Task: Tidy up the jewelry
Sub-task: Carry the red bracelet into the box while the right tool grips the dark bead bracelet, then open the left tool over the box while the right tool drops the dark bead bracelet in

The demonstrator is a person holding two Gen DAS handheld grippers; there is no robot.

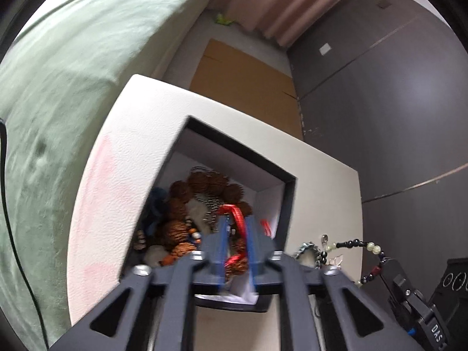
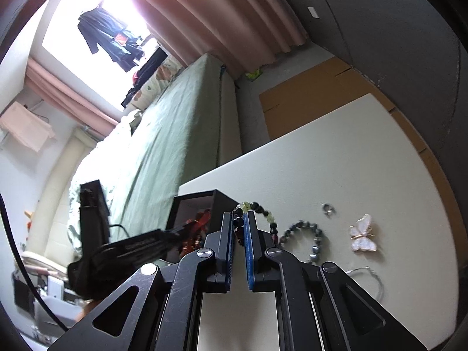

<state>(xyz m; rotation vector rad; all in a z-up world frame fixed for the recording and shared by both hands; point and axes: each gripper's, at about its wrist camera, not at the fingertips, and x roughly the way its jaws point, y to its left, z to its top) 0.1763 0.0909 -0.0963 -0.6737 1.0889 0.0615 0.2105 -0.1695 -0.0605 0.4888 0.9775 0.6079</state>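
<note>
Your left gripper (image 1: pixel 236 242), low centre of its own view, stands with its blue pads (image 1: pixel 222 245) parted over the open black box (image 1: pixel 288 201); a red bangle (image 1: pixel 234 219) lies in the gap between them, and whether either pad touches it cannot be told through the blur. No firm pinch is visible. The box, white inside, sits on the white table (image 1: pixel 96 204) and holds a heap of jewelry: a brown seed-bead bracelet (image 1: pixel 178 228), a silver chain (image 1: pixel 210 204) and a blue piece (image 1: pixel 156 204) at its left wall. Your right gripper (image 2: pixel 239 228), lower centre of its view, has its pads pressed nearly together on a beaded strand (image 2: pixel 257 207) of black, pale green and dark red beads; the strand arches up and right from the fingertips. The same strand shows at the lower right of the left view, running to the right gripper's body. In the right view the left gripper appears as a dark blurred shape at lower left, reaching into the box (image 2: pixel 222 197). To the right on the table (image 2: pixel 336 152) lie a dark pearl bracelet (image 2: pixel 316 231), a small silver ring (image 2: pixel 327 208), a white butterfly brooch (image 2: pixel 362 234) and a thin silver bangle (image 2: pixel 371 275), each apart from the others. Beyond the table, upper left, a green bed (image 2: pixel 175 122) runs toward pink curtains (image 2: pixel 234 17).
</note>
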